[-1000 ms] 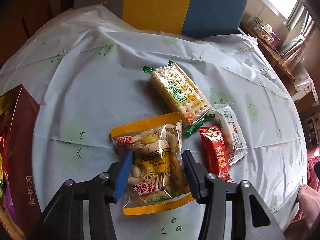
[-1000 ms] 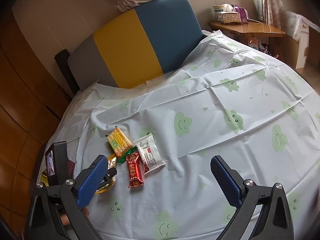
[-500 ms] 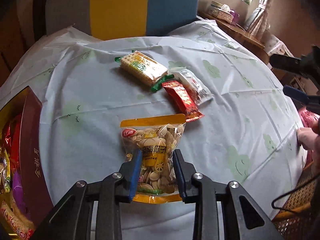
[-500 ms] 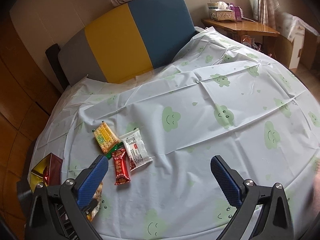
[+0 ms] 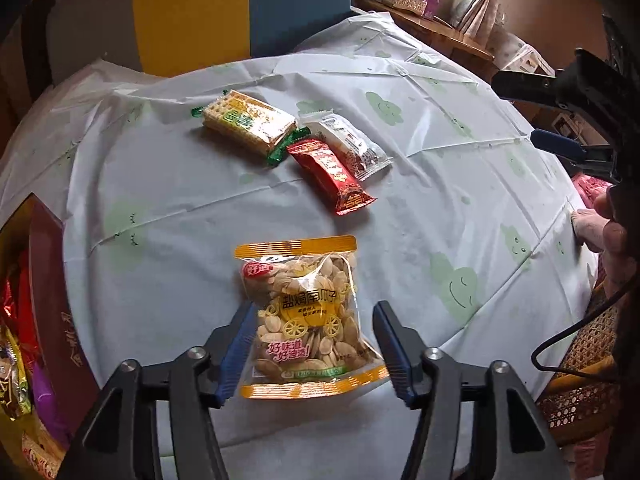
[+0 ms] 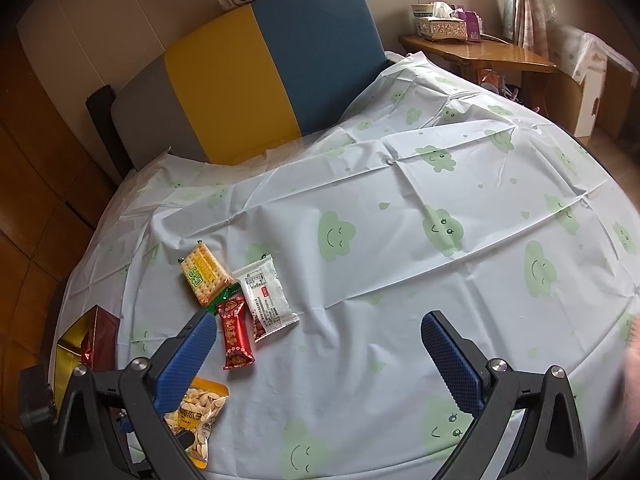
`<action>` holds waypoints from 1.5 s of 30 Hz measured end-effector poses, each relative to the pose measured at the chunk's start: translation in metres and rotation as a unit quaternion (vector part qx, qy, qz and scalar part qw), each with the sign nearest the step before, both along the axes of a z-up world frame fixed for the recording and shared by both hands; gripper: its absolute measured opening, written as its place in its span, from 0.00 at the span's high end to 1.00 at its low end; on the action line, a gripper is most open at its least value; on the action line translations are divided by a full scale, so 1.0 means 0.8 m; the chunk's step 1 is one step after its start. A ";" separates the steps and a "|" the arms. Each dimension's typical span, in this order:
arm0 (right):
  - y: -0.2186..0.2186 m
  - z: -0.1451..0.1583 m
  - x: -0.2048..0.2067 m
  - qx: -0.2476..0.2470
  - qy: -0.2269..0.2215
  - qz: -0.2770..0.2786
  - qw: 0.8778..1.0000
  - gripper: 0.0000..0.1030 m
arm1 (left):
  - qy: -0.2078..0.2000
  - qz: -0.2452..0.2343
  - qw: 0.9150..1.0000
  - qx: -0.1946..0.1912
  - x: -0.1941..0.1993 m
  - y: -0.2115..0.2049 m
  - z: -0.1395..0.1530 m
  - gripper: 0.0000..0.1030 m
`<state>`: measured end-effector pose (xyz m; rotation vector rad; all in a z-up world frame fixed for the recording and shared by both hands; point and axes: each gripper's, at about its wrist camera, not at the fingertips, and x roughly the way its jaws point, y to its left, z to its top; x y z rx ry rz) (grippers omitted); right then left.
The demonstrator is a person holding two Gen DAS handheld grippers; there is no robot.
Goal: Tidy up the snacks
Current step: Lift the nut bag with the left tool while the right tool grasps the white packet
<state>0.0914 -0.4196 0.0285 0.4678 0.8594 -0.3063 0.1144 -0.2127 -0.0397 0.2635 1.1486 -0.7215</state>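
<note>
Nearest the left wrist camera, the left gripper (image 5: pixel 314 354) has its jaws apart on either side of the pumpkin-seed bag (image 5: pixel 305 322); the left pad looks to be touching the bag's edge while the right pad stands clear of it, so the bag seems not to be clamped, and whether it lies flat on the tablecloth (image 5: pixel 420 208) or is slightly propped I cannot tell. To the left, at the table's edge, sits the red gift box (image 5: pixel 52 312) with several bright wrappers already inside, which suggests part of the sorting is done. The right gripper (image 6: pixel 320 364) hovers with its jaws wide apart and nothing between them. Farther out on the cloth, three snacks remain loose in a tight cluster: the red packet (image 5: pixel 330 174), the white packet (image 5: pixel 348 148) just beside it, and the cracker pack (image 5: pixel 248 122) beyond, its green end touching the red one. By my judgement four items are left to put away, the seed bag being the one in hand.
</note>
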 end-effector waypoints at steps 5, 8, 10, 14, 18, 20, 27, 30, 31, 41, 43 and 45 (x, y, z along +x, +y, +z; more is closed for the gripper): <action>0.001 0.001 0.001 0.001 0.000 0.004 1.000 0.00 | 0.015 0.010 1.000 0.013 0.018 -0.016 -0.012 0.32; 0.001 0.000 0.002 0.001 0.000 0.004 1.000 0.00 | 0.025 0.021 0.999 0.021 0.025 -0.018 -0.025 0.34; 0.001 0.000 0.003 0.004 0.001 0.004 1.000 0.00 | 0.016 0.024 0.999 0.020 0.022 -0.017 -0.027 0.34; 0.002 -0.001 0.003 0.000 0.001 0.004 1.000 0.00 | -0.015 0.022 0.999 0.022 0.006 -0.009 -0.028 0.48; 0.005 -0.002 0.005 -0.008 0.004 0.009 1.000 0.00 | -0.060 0.002 0.998 0.024 -0.027 -0.002 -0.023 0.61; 0.007 -0.004 0.005 -0.010 0.007 0.012 1.000 0.00 | -0.071 0.001 0.997 0.018 -0.042 0.003 -0.021 0.62; 0.019 -0.012 0.012 -0.019 0.022 0.040 0.999 0.00 | -0.149 -0.020 0.989 0.007 -0.092 0.025 -0.028 0.61; 0.027 -0.019 0.016 -0.023 0.032 0.059 0.997 0.05 | -0.143 -0.004 0.990 -0.013 -0.090 0.033 -0.028 0.60; 0.030 -0.021 0.017 -0.023 0.036 0.067 0.997 0.07 | -0.139 -0.003 0.990 -0.017 -0.088 0.034 -0.028 0.60; 0.071 -0.057 0.036 -0.027 0.097 0.133 0.986 0.19 | -0.135 0.002 0.989 -0.056 -0.090 0.048 -0.031 0.60; 0.081 -0.063 0.045 -0.022 0.111 0.150 0.982 0.19 | -0.134 0.001 0.989 -0.061 -0.089 0.051 -0.031 0.60; 0.095 -0.062 0.057 -0.034 0.119 0.168 0.978 0.20 | -0.134 0.002 0.989 -0.069 -0.090 0.053 -0.032 0.60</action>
